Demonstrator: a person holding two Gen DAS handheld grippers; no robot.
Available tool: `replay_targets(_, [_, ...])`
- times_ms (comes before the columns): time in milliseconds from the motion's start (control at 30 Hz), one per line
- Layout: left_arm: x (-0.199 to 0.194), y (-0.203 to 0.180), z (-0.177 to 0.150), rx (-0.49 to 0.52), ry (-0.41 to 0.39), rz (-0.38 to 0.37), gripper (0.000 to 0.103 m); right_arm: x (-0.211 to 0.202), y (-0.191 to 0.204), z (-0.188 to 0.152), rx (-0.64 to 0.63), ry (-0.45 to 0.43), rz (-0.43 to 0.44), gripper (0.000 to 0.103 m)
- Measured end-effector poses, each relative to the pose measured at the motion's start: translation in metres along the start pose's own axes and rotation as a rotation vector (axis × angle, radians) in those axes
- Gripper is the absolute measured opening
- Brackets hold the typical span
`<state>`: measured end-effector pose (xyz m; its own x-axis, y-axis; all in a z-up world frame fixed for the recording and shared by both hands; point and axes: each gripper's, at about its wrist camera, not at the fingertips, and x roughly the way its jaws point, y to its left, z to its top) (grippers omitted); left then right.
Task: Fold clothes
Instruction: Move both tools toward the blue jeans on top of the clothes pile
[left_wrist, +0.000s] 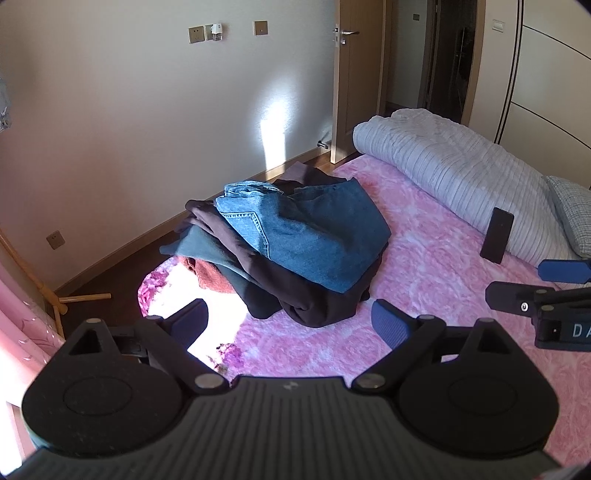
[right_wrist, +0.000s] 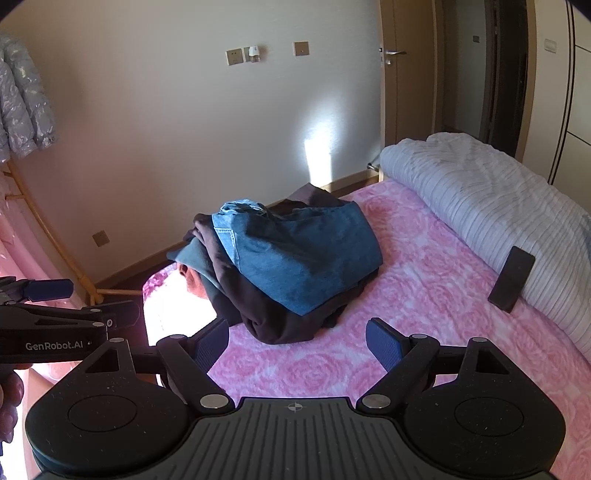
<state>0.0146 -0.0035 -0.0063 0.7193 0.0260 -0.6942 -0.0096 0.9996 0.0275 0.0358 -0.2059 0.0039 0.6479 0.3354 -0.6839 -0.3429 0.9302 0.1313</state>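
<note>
Beyond both spread tools (left_wrist: 290, 323) (right_wrist: 297, 341), clothes pile (right_wrist: 295, 266); dark phone (right_wrist: 511, 278) against quilt (right_wrist: 491, 206).

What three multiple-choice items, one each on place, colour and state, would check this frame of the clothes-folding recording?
1. Where do the blue jeans lie?
A. on top of the clothes pile
B. on the floor
C. over the rolled quilt

2. What colour is the bed cover?
A. green
B. pink
C. plain white

3. What state are the two hand-held grippers in?
A. both shut on cloth
B. left open, right shut on the jeans
C. both open, holding nothing

Answers:
1 A, the jeans rest on the dark garment at the top of the heap.
2 B, a pink rose pattern covers the bed.
3 C, the left hand-held gripper and the right hand-held gripper have their fingers spread, with only the bed visible between them.
</note>
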Motion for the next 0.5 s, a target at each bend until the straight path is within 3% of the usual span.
replay_targets(500, [0.0002, 0.0064, -0.0031, -0.028, 0.013, 0.0, 0.093, 0.0036, 0.0006, -0.0047, -0.011, 0.007, 0.006, 0.085])
